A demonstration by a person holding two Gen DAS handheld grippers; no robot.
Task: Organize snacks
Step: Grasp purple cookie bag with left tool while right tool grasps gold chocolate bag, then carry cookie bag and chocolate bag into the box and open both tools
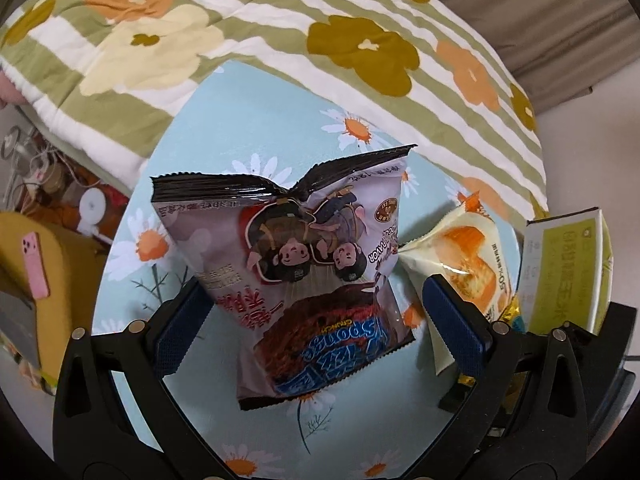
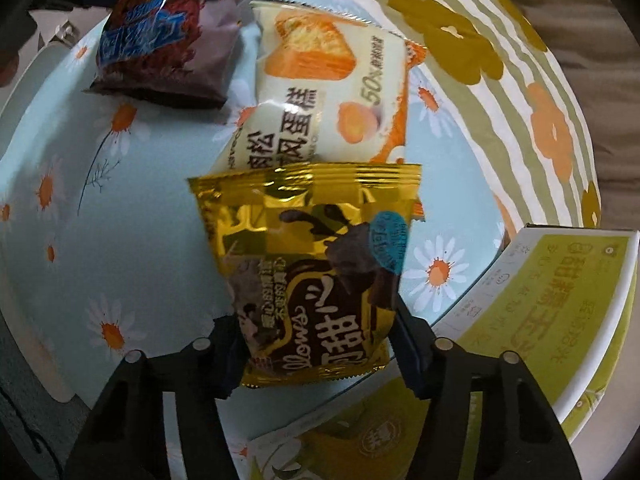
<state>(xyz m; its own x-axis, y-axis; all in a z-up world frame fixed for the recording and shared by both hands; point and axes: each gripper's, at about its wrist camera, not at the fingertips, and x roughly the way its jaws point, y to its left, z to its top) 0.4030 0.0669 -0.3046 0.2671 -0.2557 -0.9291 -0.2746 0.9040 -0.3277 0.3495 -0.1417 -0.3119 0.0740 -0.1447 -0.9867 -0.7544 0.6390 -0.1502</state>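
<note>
A purple and brown sponge-crunch packet (image 1: 312, 264) lies on the blue daisy-print table (image 1: 240, 128). My left gripper (image 1: 314, 284) points down over it, open, one finger on each side and a gap at the right finger (image 1: 448, 308). In the right wrist view the same packet (image 2: 160, 40) sits at the top left under a dark blurred shape. My right gripper (image 2: 312, 312) is shut on the lower part of a gold chocolate snack packet (image 2: 312, 248), with both pads against its sides. A cream cake packet (image 2: 332, 80) lies just beyond it, partly under its top edge.
The cream cake packet (image 1: 464, 248) lies right of the left gripper. A green and white box (image 2: 552, 312) stands at the table's right edge, and a second box (image 2: 328, 448) is near the bottom. A flowered quilt (image 1: 280, 20) borders the far side. A pink phone (image 1: 36, 264) rests at the left.
</note>
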